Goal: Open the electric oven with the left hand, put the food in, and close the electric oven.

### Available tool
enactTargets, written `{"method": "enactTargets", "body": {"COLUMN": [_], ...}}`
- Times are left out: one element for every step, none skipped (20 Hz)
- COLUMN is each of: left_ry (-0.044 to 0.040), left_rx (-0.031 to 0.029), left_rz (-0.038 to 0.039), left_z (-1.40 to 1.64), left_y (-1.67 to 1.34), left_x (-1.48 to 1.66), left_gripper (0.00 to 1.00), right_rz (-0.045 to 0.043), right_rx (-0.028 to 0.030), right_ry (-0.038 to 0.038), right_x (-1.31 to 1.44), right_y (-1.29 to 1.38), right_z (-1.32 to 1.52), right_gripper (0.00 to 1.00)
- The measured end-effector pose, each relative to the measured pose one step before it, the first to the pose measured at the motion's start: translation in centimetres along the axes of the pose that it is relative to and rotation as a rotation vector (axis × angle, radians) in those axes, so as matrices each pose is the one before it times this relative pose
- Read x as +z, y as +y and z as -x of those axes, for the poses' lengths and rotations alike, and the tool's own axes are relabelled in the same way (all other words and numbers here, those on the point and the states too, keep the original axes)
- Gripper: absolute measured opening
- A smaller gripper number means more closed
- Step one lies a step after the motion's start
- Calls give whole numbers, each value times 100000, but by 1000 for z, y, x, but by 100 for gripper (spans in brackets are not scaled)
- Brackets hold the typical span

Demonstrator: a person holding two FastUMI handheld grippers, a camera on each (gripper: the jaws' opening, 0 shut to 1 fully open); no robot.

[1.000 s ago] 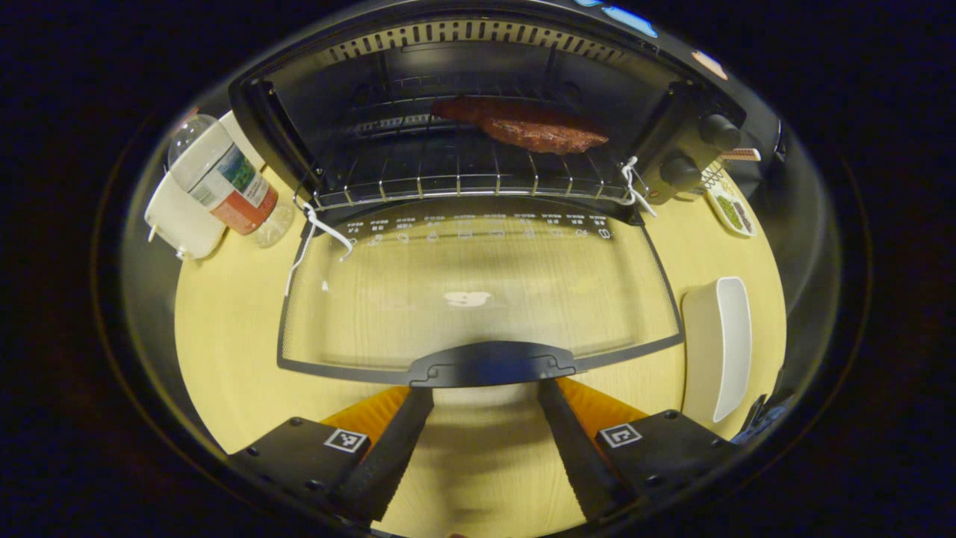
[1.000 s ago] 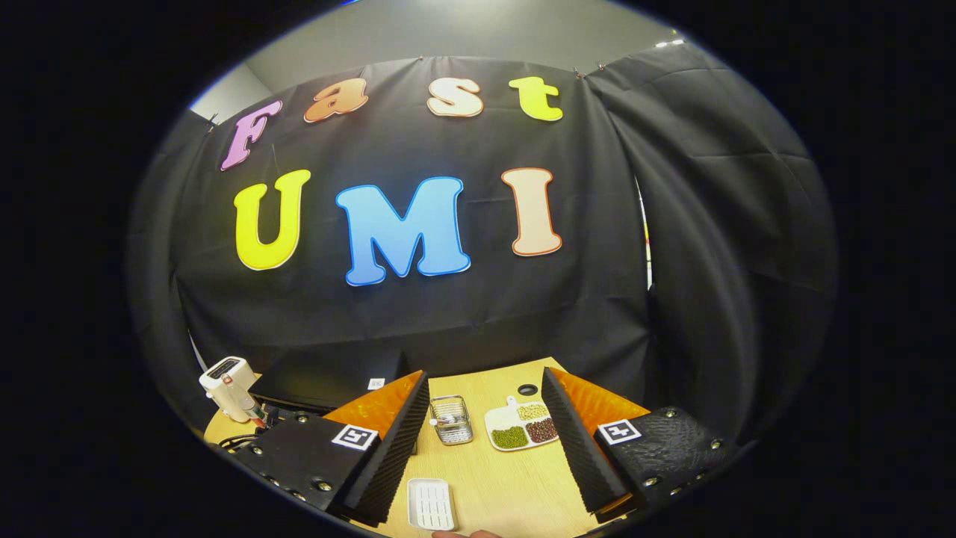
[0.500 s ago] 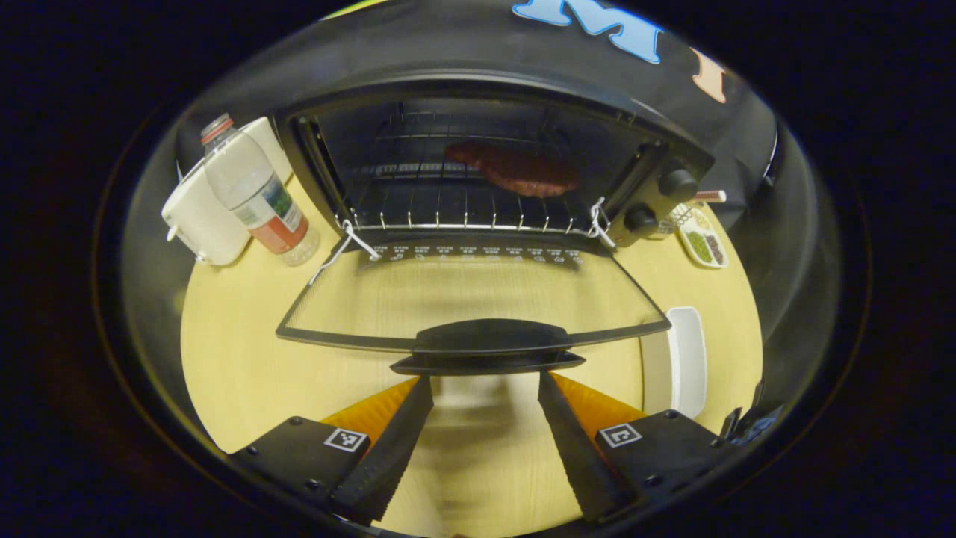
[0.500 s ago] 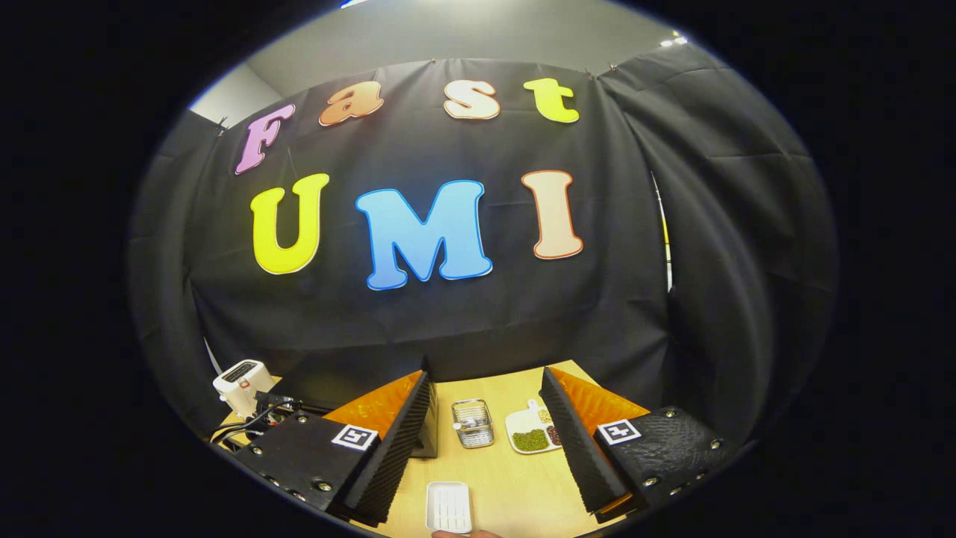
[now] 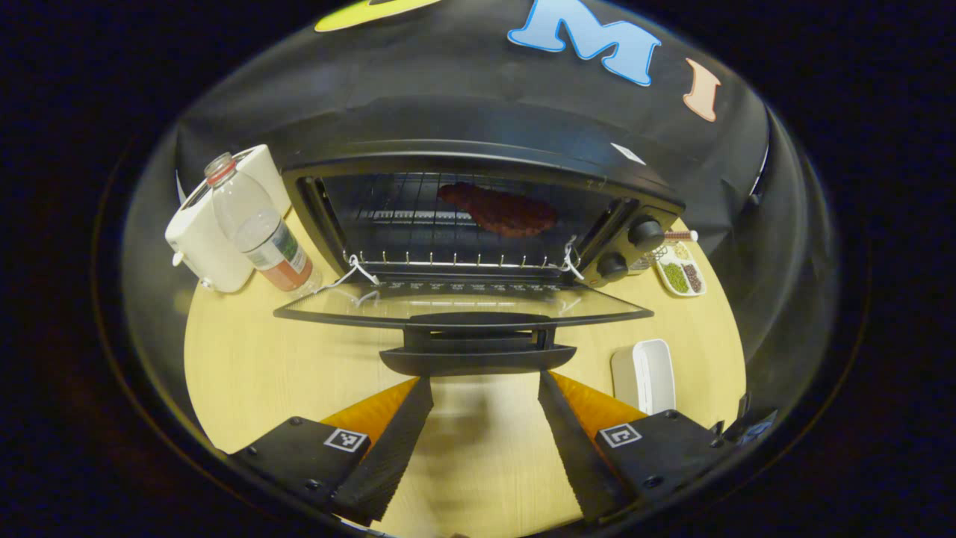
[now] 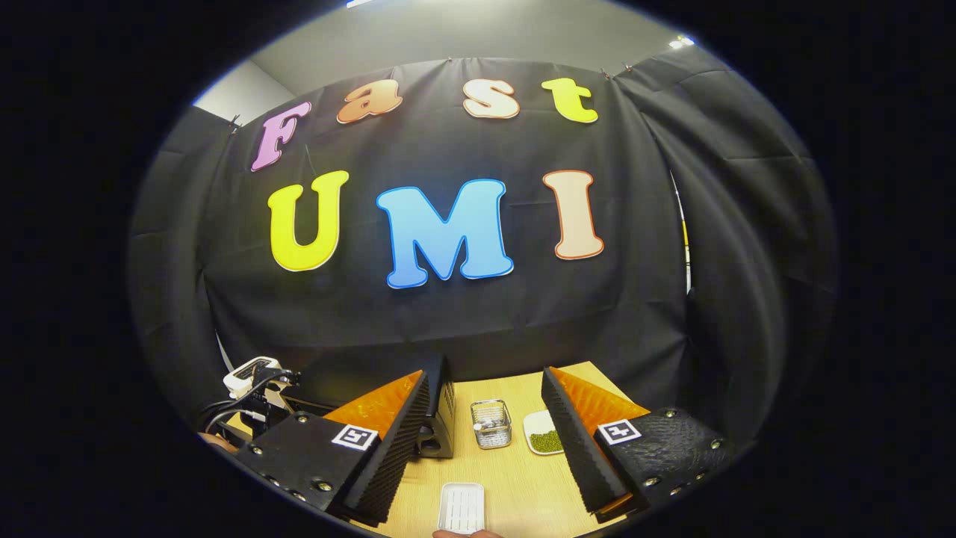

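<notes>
Wooden table (image 5: pixel 246 373): carries all items. Electric oven (image 5: pixel 478 161): stands at the back of the table, cavity exposed. Oven door (image 5: pixel 463 306): hinged down to near level, glass panel seen almost edge-on, not closed. Door handle (image 5: pixel 478 360): projects toward the camera, just ahead of the left gripper (image 5: pixel 484 441). Food (image 5: pixel 499 209): dark reddish slab, lies on the wire rack (image 5: pixel 448 261) inside the cavity.

Left gripper: jaws spread wide, nothing between them, no contact with the handle. Right gripper (image 6: pixel 485 441): raised, points at the booth wall, jaws spread wide, nothing held.

Smaller items: white appliance (image 5: pixel 202 232) and water bottle (image 5: pixel 261 235) left of the oven; white tray (image 5: pixel 646 366) right of the door; sectioned dish (image 5: pixel 680 273) with beans beside the control knobs (image 5: pixel 631 250).

Progress, judged from the layout: opening done, loading done. Remaining: lift the door by its handle and close it fully.
</notes>
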State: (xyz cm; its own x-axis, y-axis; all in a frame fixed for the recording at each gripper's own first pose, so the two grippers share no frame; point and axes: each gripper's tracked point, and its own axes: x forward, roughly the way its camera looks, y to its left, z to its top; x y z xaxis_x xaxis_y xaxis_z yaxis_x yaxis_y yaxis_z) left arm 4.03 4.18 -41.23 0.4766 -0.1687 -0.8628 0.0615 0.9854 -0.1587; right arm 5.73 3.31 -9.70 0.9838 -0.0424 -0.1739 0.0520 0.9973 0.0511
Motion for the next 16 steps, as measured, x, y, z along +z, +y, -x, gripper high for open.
{"method": "enactTargets", "body": {"left_ry": [-150, 119, -511, -404, -745, -1365, -1697, -1801, -1673, -1085, -1307, -1859, -1601, -1624, -2225, -3394], "left_rx": [-401, -986, -505, -222, -132, 87, 476, 739, 986, 120, -249, -146, 103, 694, 542, 300], "left_rz": [837, 1783, 1284, 622, 32, -441, -844, -1095, -735, 451, 1278, 890, 229, -410, -872, -1176], "left_z": [28, 81, -10, 69, 88, 191, 250, 248, 433, 505, 680, 475, 534, 680, 632, 757], "left_y": [-80, -195, -189, 3, -8, -5, 68, 116, 159, -114, -64, -71, 72, 61, -153, -559], "left_x": [212, 122, 342, 228, 382, 404, 562, 461, 545, 614, 660, 511, 250, 74, 290, 606], "left_gripper": [92, 97, 97, 93, 93, 93, 93, 97, 93, 97, 95, 93, 97, 97, 100, 97], "right_rz": [-214, -199, -238, -124, 73, 119, 92, -57, -188, -185, -41, 59, 113, 240, 419, 576], "right_rx": [-151, -284, 80, 196, 219, 254, 324, 413, 468, 491, 348, 362, 407, 377, 562, 639], "right_ry": [273, 301, 265, 78, -104, -133, -10, 244, 284, 69, -12, -215, -159, -69, -38, -5], "right_x": [-156, -58, -20, -45, 40, 12, -116, -110, -36, 17, -105, 25, 22, 120, 40, 46], "right_y": [-111, -223, -3, -9, -134, -48, -105, 7, -228, -37, -127, -179, -139, -144, -250, -90], "right_z": [-68, -15, -8, -75, 49, 60, -7, 25, 122, 129, -21, 157, 190, 191, 20, 0], "right_gripper": [92, 92, 92, 92, 92, 92, 92, 92, 92, 92, 92, 92, 92, 92, 92, 92]}}
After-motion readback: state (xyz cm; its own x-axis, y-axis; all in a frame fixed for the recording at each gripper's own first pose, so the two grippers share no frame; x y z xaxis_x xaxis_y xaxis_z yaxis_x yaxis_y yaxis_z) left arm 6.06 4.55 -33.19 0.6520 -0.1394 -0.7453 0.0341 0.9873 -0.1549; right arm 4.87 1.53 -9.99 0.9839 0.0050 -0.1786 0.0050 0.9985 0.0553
